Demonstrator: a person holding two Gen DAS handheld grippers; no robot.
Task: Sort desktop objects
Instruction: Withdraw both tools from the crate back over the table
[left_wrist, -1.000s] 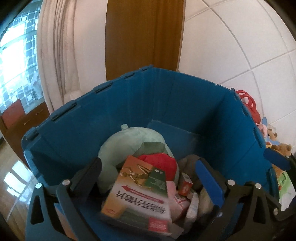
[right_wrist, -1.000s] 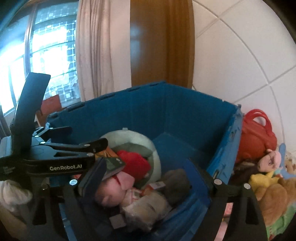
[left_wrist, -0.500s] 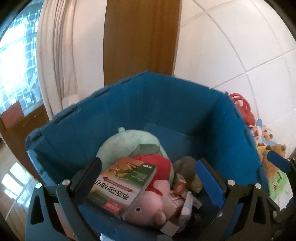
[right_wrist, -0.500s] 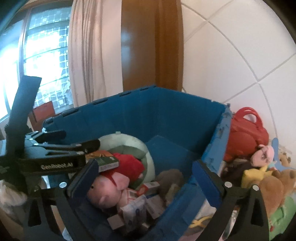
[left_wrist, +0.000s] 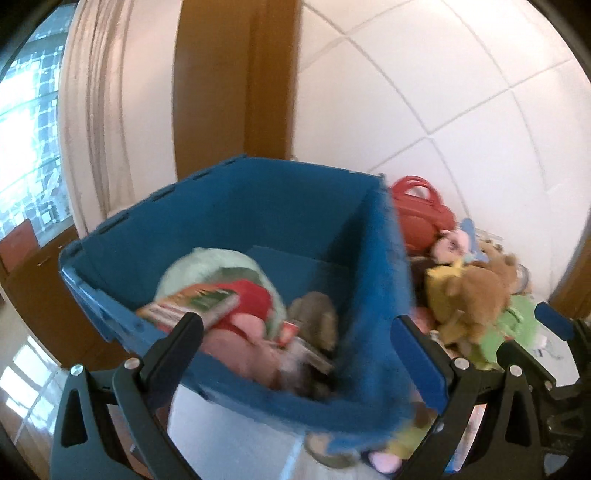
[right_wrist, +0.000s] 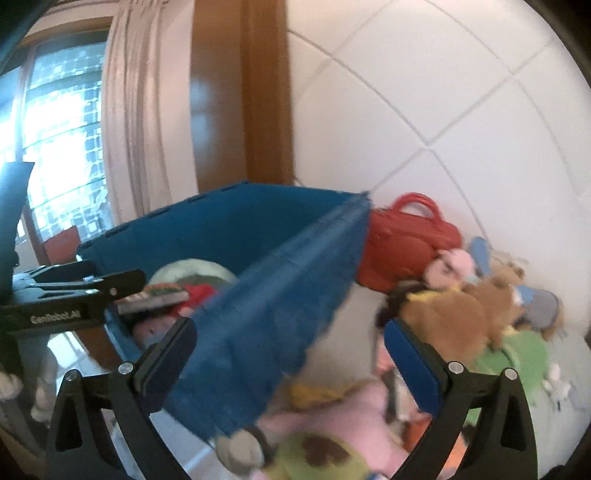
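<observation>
Both the left hand-held gripper (left_wrist: 295, 354) and right hand-held gripper (right_wrist: 290, 360), released and empty, could clip the deep blue plastic crate's (left_wrist: 258, 206) wall beside the brown plush toys (right_wrist: 454, 317)

White tabletop (left_wrist: 229, 435) w/ blue crate (left_wrist: 258, 206), red bag (left_wrist: 421, 218) & plush pile (left_wrist: 472, 291).

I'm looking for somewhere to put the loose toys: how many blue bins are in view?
1. The blue bin stands against the tiled wall, left of the red handbag and the plush toy pile. Any others would be out of frame.
</observation>
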